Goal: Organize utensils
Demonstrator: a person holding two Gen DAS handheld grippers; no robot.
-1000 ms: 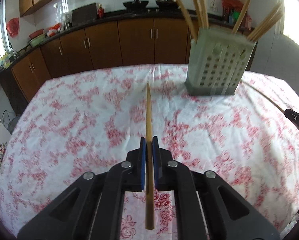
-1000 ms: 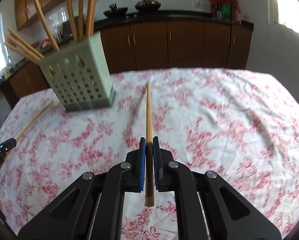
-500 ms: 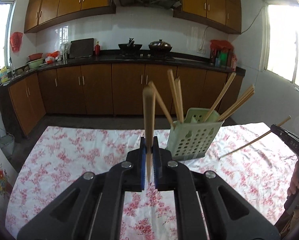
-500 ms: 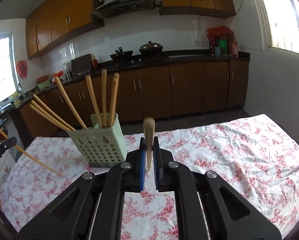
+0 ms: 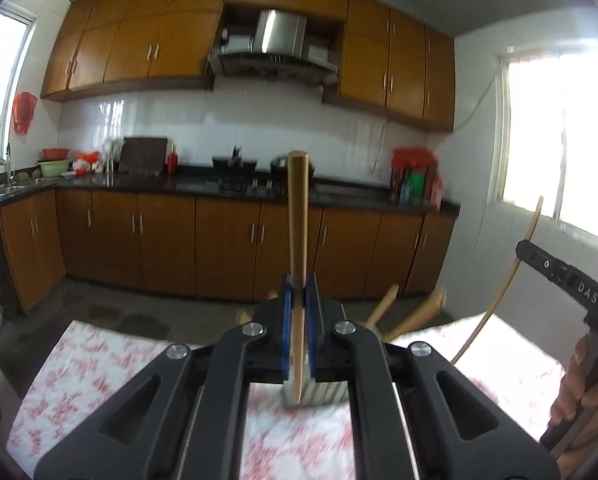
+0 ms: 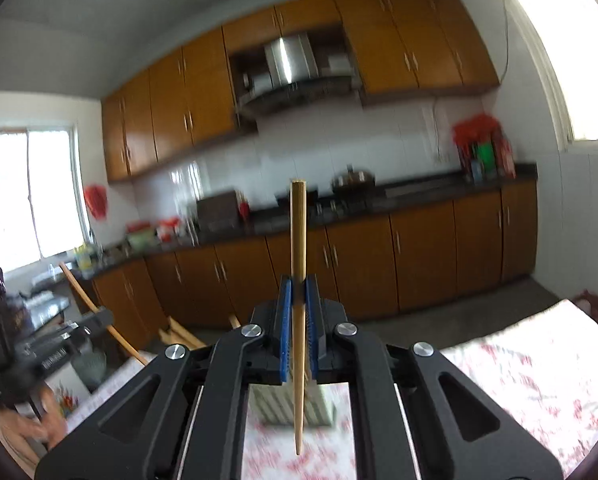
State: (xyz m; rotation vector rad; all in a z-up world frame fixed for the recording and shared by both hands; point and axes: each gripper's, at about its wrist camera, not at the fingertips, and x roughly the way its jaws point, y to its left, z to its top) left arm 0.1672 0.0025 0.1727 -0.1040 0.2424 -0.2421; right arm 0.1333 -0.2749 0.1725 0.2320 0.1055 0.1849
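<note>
White letters "DAS" stand on the right tongs (image 5: 539,258) (black body); other print too blurred.

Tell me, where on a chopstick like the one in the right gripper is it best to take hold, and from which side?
Judging by the grip shown, take it partway along the shaft, pads pressing its two long sides. The right gripper is shut on its chopstick that way, thick end up and thin tip hanging below. The stick is slim and straight, so a sideways pinch probably keeps it from swivelling. The left gripper holds its chopstick likewise.

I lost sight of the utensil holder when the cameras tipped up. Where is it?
In both wrist views the utensil holder stands on the tablecloth, mostly hidden behind each gripper's fingers and its held chopstick.
</note>
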